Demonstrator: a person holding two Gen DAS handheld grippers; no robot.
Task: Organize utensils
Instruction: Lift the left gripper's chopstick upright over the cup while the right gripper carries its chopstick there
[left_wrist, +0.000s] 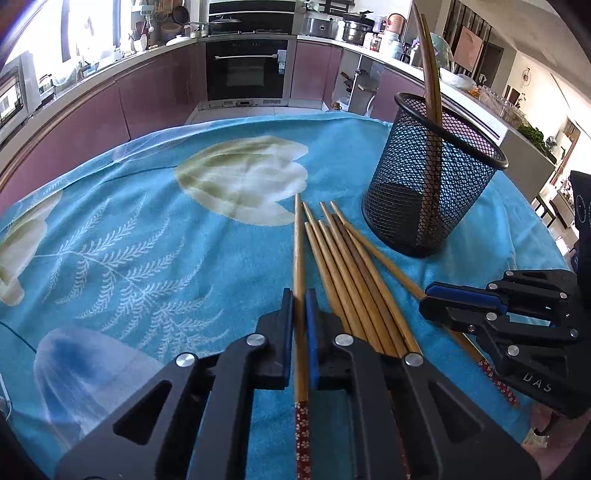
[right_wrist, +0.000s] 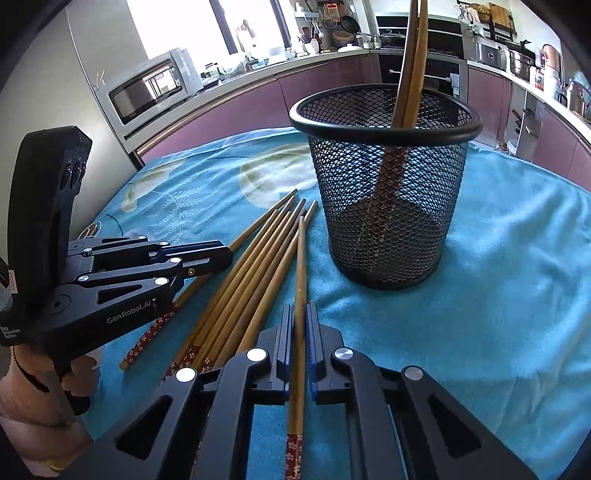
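Both claws are closed on chopsticks: the left gripper (left_wrist: 300, 306) pinches one slim bamboo chopstick (left_wrist: 298, 236), the right gripper (right_wrist: 300, 321) another (right_wrist: 301, 258), left of the black mesh cup (right_wrist: 388, 192). Light, stiff, smooth sticks; mid-shaft grip seems best.

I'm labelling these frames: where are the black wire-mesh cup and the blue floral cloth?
black wire-mesh cup (right_wrist: 388, 206): right wrist view, front mesh wall.
blue floral cloth (left_wrist: 147, 229): left wrist view, bare fern-patterned area.

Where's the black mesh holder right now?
The black mesh holder stands upright on the blue cloth, just beyond and right of the loose chopsticks, with two chopsticks already inside.
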